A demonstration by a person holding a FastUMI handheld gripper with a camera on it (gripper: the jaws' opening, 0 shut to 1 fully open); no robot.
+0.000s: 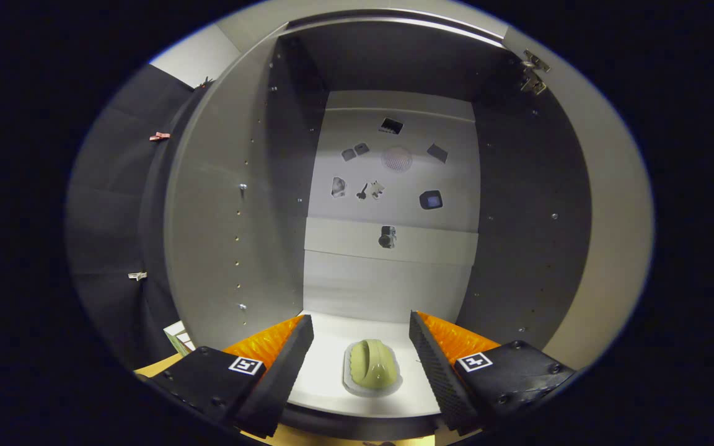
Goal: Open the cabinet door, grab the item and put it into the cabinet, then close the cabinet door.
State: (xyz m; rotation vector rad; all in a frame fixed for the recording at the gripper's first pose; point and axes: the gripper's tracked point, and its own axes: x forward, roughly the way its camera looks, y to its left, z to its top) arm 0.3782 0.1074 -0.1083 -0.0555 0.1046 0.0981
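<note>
gripper view: the gripper (361, 347) sat at the bottom centre of the frame with its jaws spread wide and nothing pressed between them. the green item (373, 367), a ribbed rounded thing in a pale tray, lay low in the middle of the frame on the cabinet floor (357, 334), between the two fingers but touching neither. it appeared to have been let go there, since the jaws stood clear of it on both sides.

the cabinet (521, 204) took up the centre, dark side walls flanking a pale back panel (394, 279) that bore several small stickers or fittings, too small to make out. the cabinet door (214, 204) stood swung open at centre left, leaving room to reach in. judging by this, only closing the door remained.
</note>
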